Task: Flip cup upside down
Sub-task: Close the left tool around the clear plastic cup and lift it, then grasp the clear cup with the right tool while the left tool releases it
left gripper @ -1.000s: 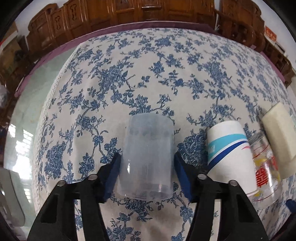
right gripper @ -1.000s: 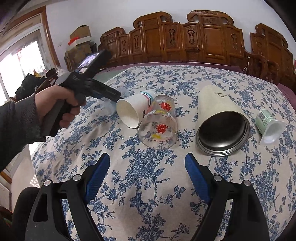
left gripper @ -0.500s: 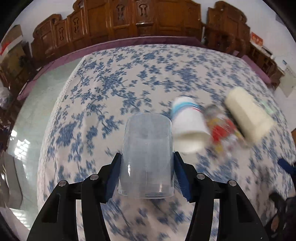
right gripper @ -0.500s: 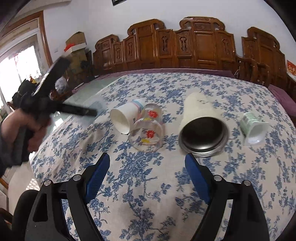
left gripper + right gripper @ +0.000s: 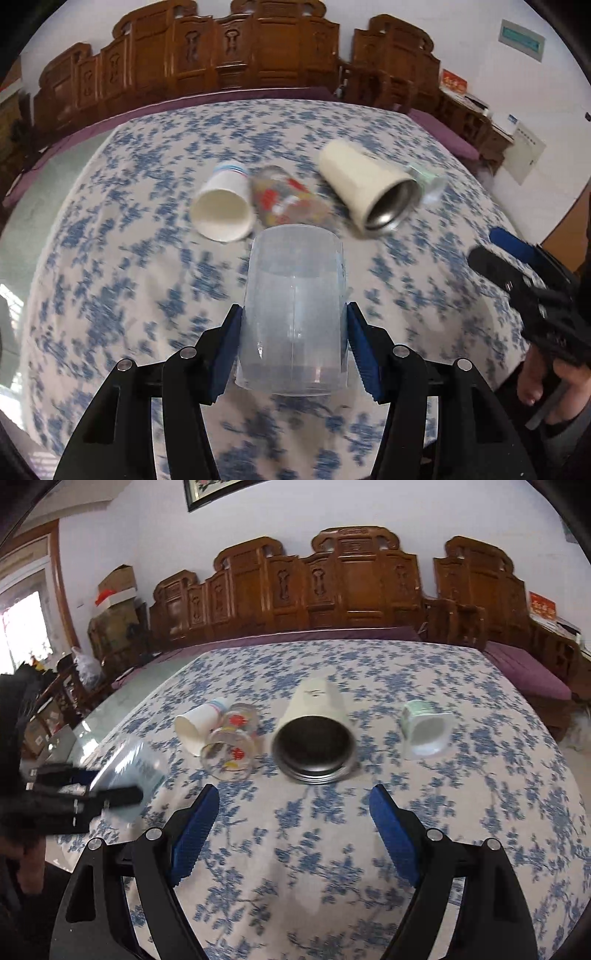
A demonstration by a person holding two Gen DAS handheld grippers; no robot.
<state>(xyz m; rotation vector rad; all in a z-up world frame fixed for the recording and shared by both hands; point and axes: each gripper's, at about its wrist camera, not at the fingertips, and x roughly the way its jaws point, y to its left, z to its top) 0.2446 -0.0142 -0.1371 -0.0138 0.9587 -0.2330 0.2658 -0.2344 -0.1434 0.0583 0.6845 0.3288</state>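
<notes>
Left gripper (image 5: pixel 293 332): blue pads clamped on both sides of clear cup (image 5: pixel 293 310), which is held above the tablecloth (image 5: pixel 110 280); from the left wrist the cup's far end points toward the row of lying cups. From the right wrist, same cup (image 5: pixel 129 771) appears at far left, tilted, in the black left gripper (image 5: pixel 92 794); view blurred there.

Right gripper (image 5: pixel 291 823): jaws wide apart, nothing between them, above the tablecloth (image 5: pixel 295 867).

Landmark: steel tumbler (image 5: pixel 314 734), cream outside, lying on its side, mouth toward the right wrist camera.
- Glass (image 5: pixel 232 742), red print, lying just left of the tumbler.
- Paper cup (image 5: pixel 199 723), white with blue band, lying left of the glass, touching or almost touching it.
- Small green-and-white pot (image 5: pixel 424 731), lying right of the tumbler, apart from it.
- Carved wooden bench (image 5: pixel 332 590), behind the tumbler, beyond the table's far edge.
</notes>
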